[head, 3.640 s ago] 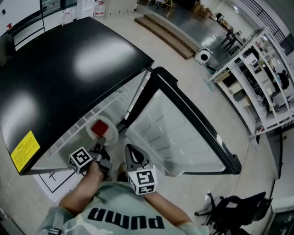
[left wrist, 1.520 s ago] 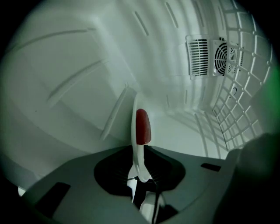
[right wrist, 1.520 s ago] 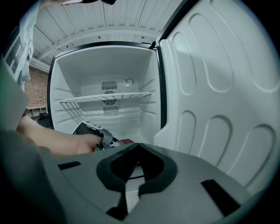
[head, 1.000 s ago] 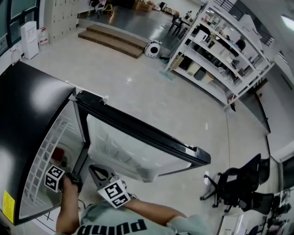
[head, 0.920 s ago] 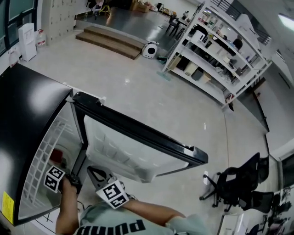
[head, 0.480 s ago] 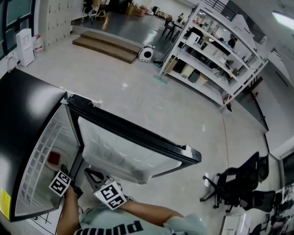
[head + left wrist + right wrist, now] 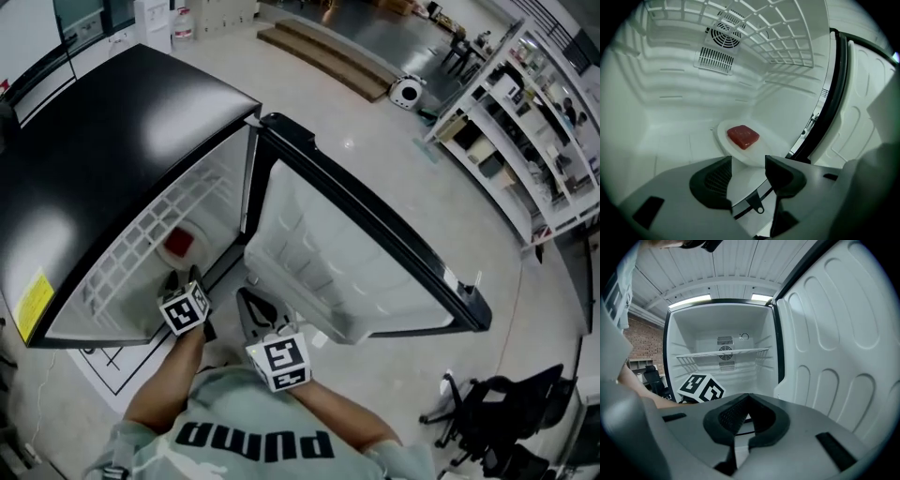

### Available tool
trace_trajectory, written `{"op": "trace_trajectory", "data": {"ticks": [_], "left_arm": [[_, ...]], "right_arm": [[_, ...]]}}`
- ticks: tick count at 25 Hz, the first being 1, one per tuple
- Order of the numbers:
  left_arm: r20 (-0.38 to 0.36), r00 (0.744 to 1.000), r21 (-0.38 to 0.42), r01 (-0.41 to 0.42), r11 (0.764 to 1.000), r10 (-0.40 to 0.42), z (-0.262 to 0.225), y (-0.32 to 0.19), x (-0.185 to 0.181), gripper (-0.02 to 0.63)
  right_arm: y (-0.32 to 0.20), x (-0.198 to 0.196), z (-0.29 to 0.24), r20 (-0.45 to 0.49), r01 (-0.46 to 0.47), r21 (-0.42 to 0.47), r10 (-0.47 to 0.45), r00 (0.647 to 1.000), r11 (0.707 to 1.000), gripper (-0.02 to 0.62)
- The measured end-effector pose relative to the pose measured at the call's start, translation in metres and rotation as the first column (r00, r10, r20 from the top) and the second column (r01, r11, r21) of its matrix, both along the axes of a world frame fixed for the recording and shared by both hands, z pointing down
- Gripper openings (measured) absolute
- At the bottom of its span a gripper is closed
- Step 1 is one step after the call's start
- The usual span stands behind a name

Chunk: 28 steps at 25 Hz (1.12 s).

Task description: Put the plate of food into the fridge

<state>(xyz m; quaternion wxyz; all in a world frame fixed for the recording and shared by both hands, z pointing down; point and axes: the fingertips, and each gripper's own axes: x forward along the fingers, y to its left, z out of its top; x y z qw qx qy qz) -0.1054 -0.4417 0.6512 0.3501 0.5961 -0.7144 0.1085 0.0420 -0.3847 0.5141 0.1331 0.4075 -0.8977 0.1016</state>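
Pale polished floor [image 7: 375, 112] spreads round the tall black fridge [image 7: 94, 141], whose door with its white moulded liner [image 7: 356, 262] stands wide open at my right. Inside the white cabinet a white wire shelf [image 7: 783, 33] runs overhead. On the fridge's floor, close to its front edge and toward the hinge-side wall, lies the round white plate [image 7: 723, 135] with a red block of food [image 7: 743, 136] on its middle. My left gripper [image 7: 747, 176] reaches into the cabinet with its black fingers [image 7: 712, 180] spread wide and released; the plate's near rim shows between their tips, untouched. My right gripper [image 7: 747, 397] hangs outside, just in front of the door's lower edge, its fingers clenched together on nothing.
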Motion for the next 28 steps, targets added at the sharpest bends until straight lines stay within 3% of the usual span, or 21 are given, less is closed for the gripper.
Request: {"op": "trace_trajectory", "data": {"ticks": [6, 11, 12, 15, 20, 26, 28], "left_arm": [[0.020, 0.994, 0.122, -0.105, 0.987, 0.104, -0.025, 0.014, 0.015, 0.213], [-0.046, 0.980, 0.221, -0.179, 0.959, 0.194, -0.048, 0.038, 0.028, 0.212], [-0.056, 0.978, 0.233, -0.185, 0.955, 0.203, -0.051, 0.042, 0.030, 0.193], [-0.078, 0.968, 0.274, -0.211, 0.938, 0.240, -0.061, 0.054, 0.039, 0.005], [-0.068, 0.938, 0.326, -0.301, 0.896, 0.339, -0.083, 0.075, 0.056, 0.005], [0.002, 0.885, 0.377, -0.432, 0.820, 0.465, -0.115, 0.114, 0.081, 0.005], [0.013, 0.872, 0.379, -0.457, 0.805, 0.489, -0.120, 0.129, 0.086, 0.005]], "right_arm": [[0.016, 0.008, -0.003, 0.003, -0.032, 0.010, 0.032, 0.999, 0.999, 0.005], [0.037, 0.008, -0.005, 0.004, -0.055, 0.008, 0.055, 0.999, 0.998, 0.005], [0.041, 0.008, -0.006, 0.006, -0.059, 0.009, 0.059, 0.998, 0.998, 0.005], [0.052, 0.015, -0.011, 0.007, -0.084, 0.026, 0.083, 0.996, 0.996, 0.005], [0.075, 0.020, -0.017, 0.022, -0.135, 0.041, 0.134, 0.991, 0.990, 0.005], [0.097, 0.028, -0.019, 0.056, -0.203, 0.036, 0.201, 0.978, 0.978, 0.005], [0.104, 0.032, -0.019, 0.060, -0.217, 0.031, 0.215, 0.975, 0.976, 0.005]]}}
